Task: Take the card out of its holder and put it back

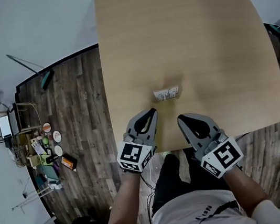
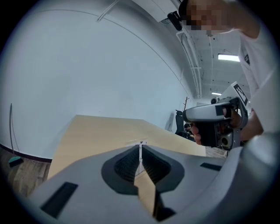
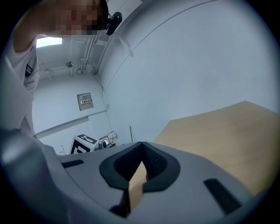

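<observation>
Floor: well left of the card holder (image 1: 167,94), the dark wooden floor (image 1: 79,113) carries a small lit screen (image 1: 5,126) and a scatter of packets and tins (image 1: 51,150).
Counter: we see a pale wooden counter (image 1: 180,33) with the card holder lying on its nearer half.
Left gripper: the left gripper (image 1: 153,110) sits just nearer to us than the card holder and slightly to its left. Its tip points toward the holder but stays apart from it.
Left fingers: clenched. In the left gripper view the ribbed fingers (image 2: 127,164) press together, and we see nothing caught between them.
Card holder: small and white, with print too fine for us to read. It rests flat on the counter just ahead of the two gripper tips, and neither touches it.
Card: at this size we cannot tell the card from the card holder, and neither gripper has it.
Right gripper: the right gripper (image 1: 179,118) is nearer to us than the card holder and slightly to its right. It is a little further from the holder than the left gripper, and also apart from it.
Right fingers: clenched on nothing. In the right gripper view the fingers (image 3: 154,162) meet at the tip, and the counter shows through a small gap lower down.
</observation>
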A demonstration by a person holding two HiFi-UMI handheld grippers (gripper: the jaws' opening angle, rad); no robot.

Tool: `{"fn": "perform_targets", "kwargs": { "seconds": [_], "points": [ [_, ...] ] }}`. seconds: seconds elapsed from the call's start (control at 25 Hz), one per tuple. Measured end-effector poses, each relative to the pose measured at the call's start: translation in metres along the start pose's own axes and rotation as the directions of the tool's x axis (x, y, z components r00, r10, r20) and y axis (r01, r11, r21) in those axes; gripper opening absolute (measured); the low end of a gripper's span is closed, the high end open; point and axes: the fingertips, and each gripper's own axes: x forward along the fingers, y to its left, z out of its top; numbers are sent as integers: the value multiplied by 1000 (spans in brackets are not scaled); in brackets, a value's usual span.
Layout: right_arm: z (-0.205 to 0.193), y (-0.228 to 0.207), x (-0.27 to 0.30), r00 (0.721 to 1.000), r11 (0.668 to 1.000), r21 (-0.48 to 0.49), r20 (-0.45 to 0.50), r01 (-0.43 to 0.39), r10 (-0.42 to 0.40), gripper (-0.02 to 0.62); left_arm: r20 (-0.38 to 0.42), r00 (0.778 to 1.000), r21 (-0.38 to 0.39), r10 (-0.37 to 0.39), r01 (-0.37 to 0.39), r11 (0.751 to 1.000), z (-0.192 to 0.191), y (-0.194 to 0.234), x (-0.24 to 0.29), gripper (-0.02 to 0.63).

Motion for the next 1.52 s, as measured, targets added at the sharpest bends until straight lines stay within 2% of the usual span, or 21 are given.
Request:
{"fn": "perform_targets", "kwargs": {
  "seconds": [0.24,0.32,0.4,1.0,1.52],
  "points": [
    [-24,-6,18,1000,1000,28,-22,10,-10,12,-49,997,-2,-63,63,998,-31,21,25,22],
    [-29,-7,18,1000,999,30,-27,17,-17,12,-72,993,0,-98,98,995,-40,24,33,87],
    [-32,-8,17,999,999,32,-28,26,-26,12,-87,988,9,-128,129,992,-47,27,40,114],
    [-48,-27,17,996,997,58,-69,58,-54,12,-94,970,59,-226,232,971,-46,29,75,112],
    [-51,-33,4,993,994,62,-84,89,-83,12,-73,979,110,-191,198,974,-47,7,73,25]
  ]
}}
